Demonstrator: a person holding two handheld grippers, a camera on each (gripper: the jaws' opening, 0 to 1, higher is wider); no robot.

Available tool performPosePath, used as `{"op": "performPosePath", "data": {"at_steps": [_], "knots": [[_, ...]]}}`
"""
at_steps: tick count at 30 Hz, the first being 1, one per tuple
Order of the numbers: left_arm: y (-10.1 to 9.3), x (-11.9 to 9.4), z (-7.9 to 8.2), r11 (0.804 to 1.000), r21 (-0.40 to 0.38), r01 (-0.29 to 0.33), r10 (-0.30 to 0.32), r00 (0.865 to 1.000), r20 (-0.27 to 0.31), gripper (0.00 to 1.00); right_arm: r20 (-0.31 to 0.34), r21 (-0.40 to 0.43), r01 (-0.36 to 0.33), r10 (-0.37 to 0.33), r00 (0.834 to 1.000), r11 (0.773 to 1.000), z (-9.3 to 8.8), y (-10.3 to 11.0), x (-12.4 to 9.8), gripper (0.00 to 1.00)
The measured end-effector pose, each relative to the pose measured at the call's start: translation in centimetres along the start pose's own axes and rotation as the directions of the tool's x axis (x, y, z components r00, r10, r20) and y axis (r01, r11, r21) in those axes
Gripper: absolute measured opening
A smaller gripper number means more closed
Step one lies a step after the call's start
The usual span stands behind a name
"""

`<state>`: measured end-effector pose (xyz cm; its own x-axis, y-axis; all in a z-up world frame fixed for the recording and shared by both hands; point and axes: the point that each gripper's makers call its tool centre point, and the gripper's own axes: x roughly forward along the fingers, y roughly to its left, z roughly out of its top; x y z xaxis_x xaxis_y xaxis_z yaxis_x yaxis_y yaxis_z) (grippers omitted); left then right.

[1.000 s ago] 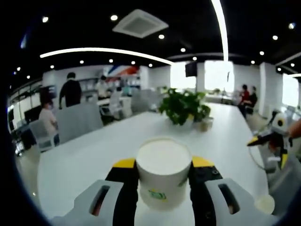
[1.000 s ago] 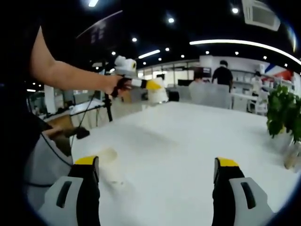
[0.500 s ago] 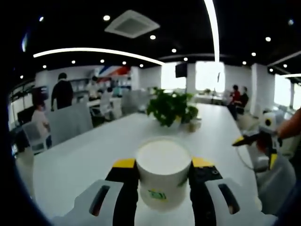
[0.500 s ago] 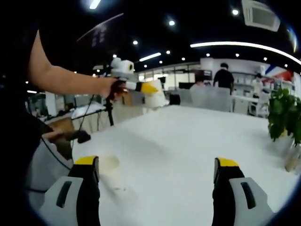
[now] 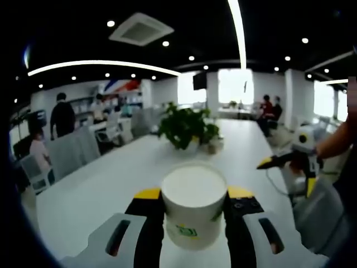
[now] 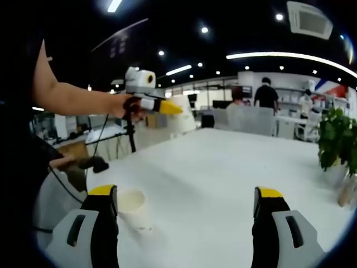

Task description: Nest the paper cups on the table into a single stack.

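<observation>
paper cup [image 5: 193,209] | green logo, blurred | no readable text

Bright ceiling strips [image 5: 239,28], glaring windows [image 5: 234,86], soft fisheye blur.

We see an open office with a dark ceiling [image 5: 184,22], curved light strips [image 5: 100,63], bright windows [image 5: 234,86], grey chairs [image 5: 67,153] and a potted plant [image 5: 184,125].

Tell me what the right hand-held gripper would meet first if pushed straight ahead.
Probably only the bare white table. The right hand-held gripper is open, and the white paper cup stands just inside its left jaw, likely off the centre line; depth is unclear.
</observation>
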<state>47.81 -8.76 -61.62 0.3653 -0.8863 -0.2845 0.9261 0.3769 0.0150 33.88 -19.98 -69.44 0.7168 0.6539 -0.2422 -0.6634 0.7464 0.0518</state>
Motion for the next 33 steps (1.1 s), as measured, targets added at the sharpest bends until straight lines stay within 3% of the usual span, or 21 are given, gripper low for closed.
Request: {"op": "performPosePath", "data": {"at_steps": [10,16,33], "knots": [[-3.3,-0.6,-0.1,0.999,0.012,0.04,-0.04,0.999,-0.007,0.4,0.018,-0.013,0.01,-0.009,1.0,1.0,0.7,0.0,-0.3,1.0],[-4.9,-0.9,-0.3,0.998,0.029,0.058,-0.057,0.998,-0.017,0.4,0.009,-0.027,-0.003,0.003,1.0,1.0,0.3,0.6,-0.2,1.0],[-7.9,-2.8,0.6,0.998,0.019,0.066,-0.066,0.998,0.001,0.4,0.041,-0.052,-0.015,0.017,0.999,0.999,1.7,1.5,0.2,1.0]]}}
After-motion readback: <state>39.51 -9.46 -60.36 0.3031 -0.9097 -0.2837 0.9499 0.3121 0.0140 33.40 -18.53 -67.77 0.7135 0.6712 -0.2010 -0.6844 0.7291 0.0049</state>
